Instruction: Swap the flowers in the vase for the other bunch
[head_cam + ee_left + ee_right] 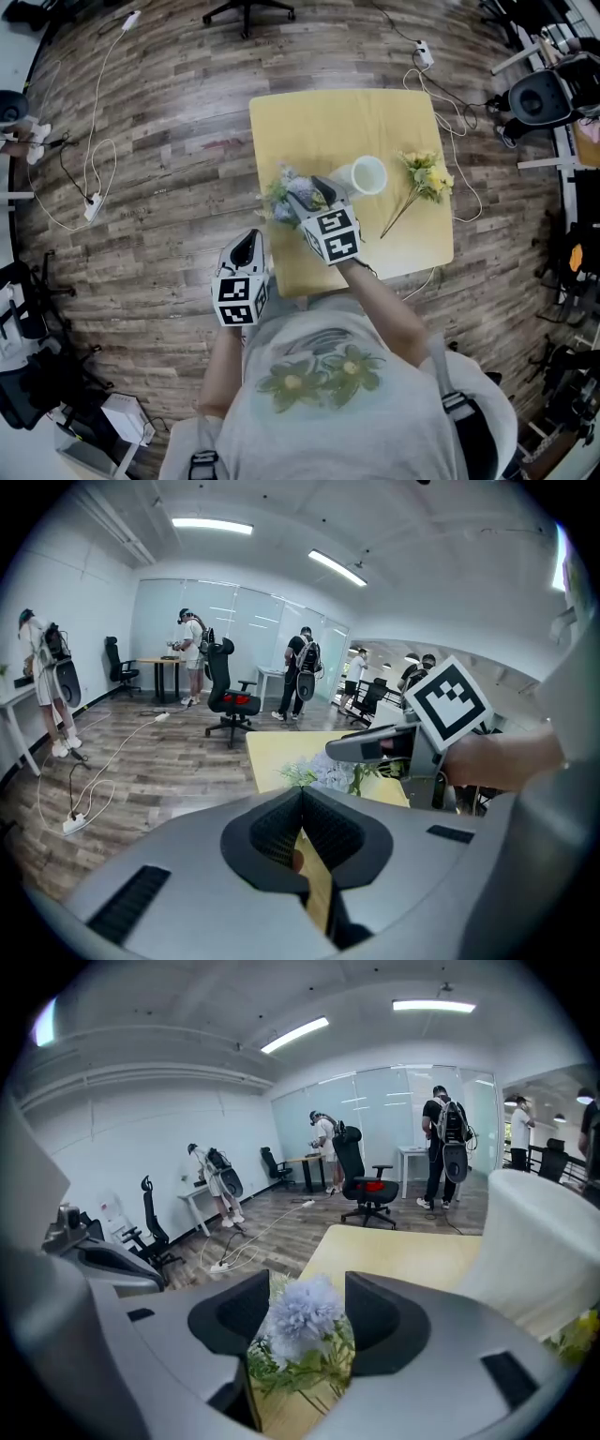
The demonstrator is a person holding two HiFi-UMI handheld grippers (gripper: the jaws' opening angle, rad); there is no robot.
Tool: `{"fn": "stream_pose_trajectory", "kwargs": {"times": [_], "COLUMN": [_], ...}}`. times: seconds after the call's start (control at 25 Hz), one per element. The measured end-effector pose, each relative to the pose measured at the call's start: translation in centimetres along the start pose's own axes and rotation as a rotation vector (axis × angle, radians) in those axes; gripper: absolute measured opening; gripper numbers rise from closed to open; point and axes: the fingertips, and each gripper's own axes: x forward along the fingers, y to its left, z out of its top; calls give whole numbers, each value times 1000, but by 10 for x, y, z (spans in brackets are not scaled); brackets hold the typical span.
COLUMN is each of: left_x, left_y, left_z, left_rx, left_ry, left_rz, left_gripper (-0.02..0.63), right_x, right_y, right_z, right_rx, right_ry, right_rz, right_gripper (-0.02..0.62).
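A pale blue bunch [281, 193] lies on the left part of the yellow table [328, 122]. My right gripper [314, 196] is low over it. In the right gripper view the jaws stand open, with the blue flower head [302, 1314] and its green leaves between them, not squeezed. The white vase [368, 175] stands empty just right of that gripper, and it fills the right of the right gripper view as a white wall [539, 1246]. A yellow bunch [427, 177] lies on the table to the vase's right. My left gripper [246, 251] hangs shut and empty off the table's near-left corner.
Wood floor surrounds the small table. Cables and a power strip [92, 208] trail at the left, more cables [450, 112] at the right. Office chairs [230, 697], desks and several people stand farther back in the room.
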Motion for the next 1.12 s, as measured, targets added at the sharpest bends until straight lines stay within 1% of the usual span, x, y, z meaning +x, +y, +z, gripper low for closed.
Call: {"fn": "stream_pose_trajectory", "kwargs": {"times": [0.2,0.36,0.52,0.56,0.6,0.64,0.68,0.72,0.88,1.12], "left_x": [5,2,-4,-4,-5,-6,-7,-7,-9,-9], "left_y": [-13,-22,-32,-34,-36,-38,-40,-41,-49,-76], "left_z": [10,21,27,28,29,30,30,31,35,52], "left_rx": [20,39,62,67,71,74,77,80,96,149], "left_ry": [-19,-42,-58,-60,-63,-64,-65,-67,-78,-110], "left_rz": [-28,-49,-65,-68,-70,-72,-74,-76,-89,-134], "left_gripper": [17,17,17,17,17,17,17,17,17,17], "right_x": [-30,-59,-92,-99,-107,-114,-121,-128,-152,-186], "right_y": [5,12,15,15,13,11,9,7,-4,-38], "right_z": [22,36,40,40,39,38,36,34,21,-5], "right_rx": [11,40,55,57,57,58,60,64,91,147], "right_ry": [-73,-145,-198,-207,-217,-227,-237,-245,-276,-281], "right_rz": [22,47,56,54,48,40,31,23,-14,-113], "right_gripper": [236,235,232,218,179,120,92,79,60,54]}}
